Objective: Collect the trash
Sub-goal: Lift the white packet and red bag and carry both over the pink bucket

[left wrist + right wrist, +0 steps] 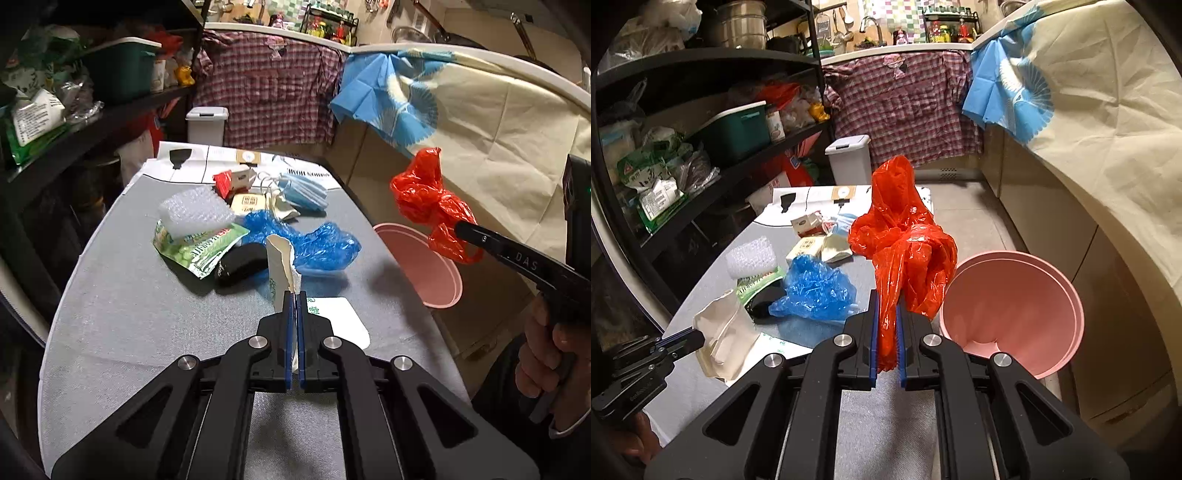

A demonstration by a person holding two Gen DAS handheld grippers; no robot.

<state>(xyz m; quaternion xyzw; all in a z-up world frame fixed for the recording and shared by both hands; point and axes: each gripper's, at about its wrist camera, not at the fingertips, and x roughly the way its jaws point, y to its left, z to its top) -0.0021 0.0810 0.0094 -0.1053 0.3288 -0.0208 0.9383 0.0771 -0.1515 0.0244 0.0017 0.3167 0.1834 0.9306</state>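
My left gripper (295, 295) is shut on a white paper wrapper (281, 266) held edge-up above the grey table (122, 314); the wrapper also shows in the right wrist view (726, 332). My right gripper (886, 295) is shut on a crumpled red plastic bag (905, 243), held up in the air at the table's right edge, beside the pink bin (1015, 314). The red bag (428, 199) and pink bin (421, 266) also show in the left wrist view. More trash lies on the table: a blue plastic bag (314, 243), a green wrapper (199, 247), bubble wrap (192, 210), a black item (242, 262).
A blue face mask (304, 190), a small red-and-white carton (232, 179) and a tan box (247, 203) lie further back. A white lidded bin (205, 123) stands behind the table. Black shelves (74, 129) run along the left; a cloth-covered counter (498, 122) along the right.
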